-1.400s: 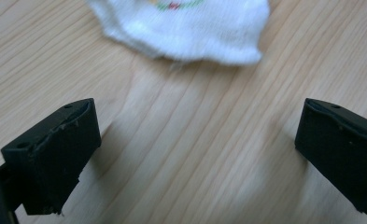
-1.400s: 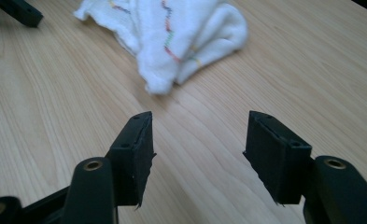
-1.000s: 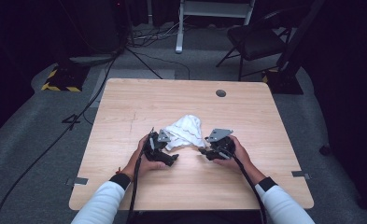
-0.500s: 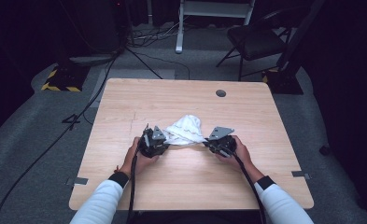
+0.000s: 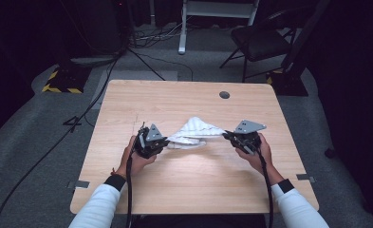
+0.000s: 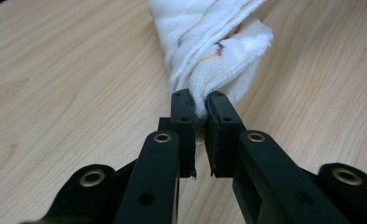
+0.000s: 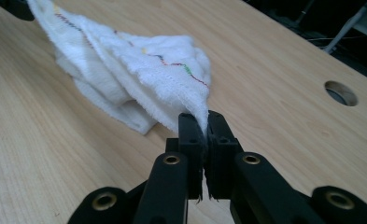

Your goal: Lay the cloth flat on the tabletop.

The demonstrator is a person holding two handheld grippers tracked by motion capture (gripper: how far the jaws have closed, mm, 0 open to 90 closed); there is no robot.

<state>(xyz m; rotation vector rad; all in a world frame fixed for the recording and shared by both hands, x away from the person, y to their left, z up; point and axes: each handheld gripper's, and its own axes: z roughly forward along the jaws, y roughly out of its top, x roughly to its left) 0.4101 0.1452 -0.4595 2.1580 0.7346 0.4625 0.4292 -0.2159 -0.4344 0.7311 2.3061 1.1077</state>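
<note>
A white cloth [image 5: 193, 132] with thin coloured stitch lines hangs stretched between my two grippers over the middle of the wooden table [image 5: 189, 190]. My left gripper [image 5: 161, 142] has just been closing and is shut on the cloth's left corner [image 6: 204, 93]; the fabric bunches up between its pads [image 6: 183, 116]. My right gripper [image 5: 228, 135] has also just been closing, and it pinches the cloth's right corner [image 7: 202, 114]. The cloth [image 7: 125, 79] sags away from it toward the far gripper. Part of the cloth still touches the tabletop.
A round cable hole [image 5: 224, 95] sits near the table's far edge, also seen as a hole [image 7: 341, 93] in the right gripper view. Beyond the table stand a dark chair [image 5: 260, 42] and a white stand [image 5: 212, 19]. Cables run across the grey floor at the left.
Both grippers closed on the crumpled cloth's corners, rose a little and moved apart. The cloth went from a heap to a strip pulled out between them.
</note>
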